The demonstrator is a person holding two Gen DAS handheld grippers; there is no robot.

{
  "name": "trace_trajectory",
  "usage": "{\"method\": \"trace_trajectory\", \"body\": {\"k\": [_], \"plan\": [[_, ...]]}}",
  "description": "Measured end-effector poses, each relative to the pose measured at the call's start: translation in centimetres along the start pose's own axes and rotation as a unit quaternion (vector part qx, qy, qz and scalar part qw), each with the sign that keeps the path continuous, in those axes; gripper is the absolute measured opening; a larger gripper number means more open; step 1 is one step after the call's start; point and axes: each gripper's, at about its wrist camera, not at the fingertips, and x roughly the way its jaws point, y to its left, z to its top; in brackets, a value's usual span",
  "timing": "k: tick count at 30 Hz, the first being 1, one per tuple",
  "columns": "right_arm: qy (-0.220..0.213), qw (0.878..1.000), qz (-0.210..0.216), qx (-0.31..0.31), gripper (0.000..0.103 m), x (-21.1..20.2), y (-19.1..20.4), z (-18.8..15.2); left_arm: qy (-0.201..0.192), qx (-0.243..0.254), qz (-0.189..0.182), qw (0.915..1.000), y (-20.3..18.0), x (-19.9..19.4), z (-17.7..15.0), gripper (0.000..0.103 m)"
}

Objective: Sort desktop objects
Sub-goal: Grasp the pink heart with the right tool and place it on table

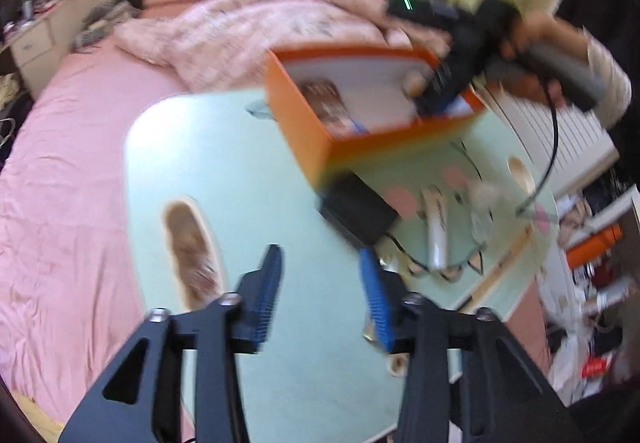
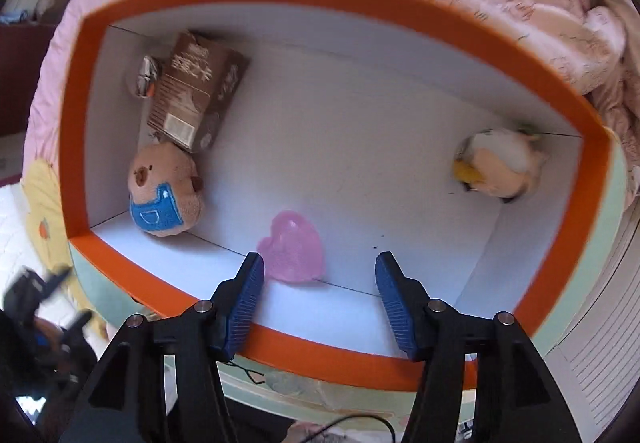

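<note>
An orange box with a white inside stands on the pale green table; it also shows in the left wrist view. Inside lie a brown carton, a bear plush in a blue bib, a pink heart and a pale plush. My right gripper is open and empty above the box's near rim, over the heart. My left gripper is open and empty over the table. A white tube and a black block lie ahead of it.
A brown plush lies on the table left of my left gripper. Black glasses and a wooden spoon lie at the table's right. A pink bed with a quilt surrounds the table. Clutter fills the floor at right.
</note>
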Motion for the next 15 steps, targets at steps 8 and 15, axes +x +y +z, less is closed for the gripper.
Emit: {"method": "trace_trajectory", "body": {"k": [8, 15], "plan": [[-0.019, 0.999, -0.036, -0.029, 0.025, -0.7, 1.8, 0.2, -0.002, -0.006, -0.018, 0.9998, 0.4, 0.8, 1.2, 0.058], [-0.062, 0.996, -0.069, -0.010, 0.056, -2.0, 0.5, 0.5, -0.006, -0.002, -0.034, 0.9994, -0.2, 0.8, 1.7, 0.058]]}}
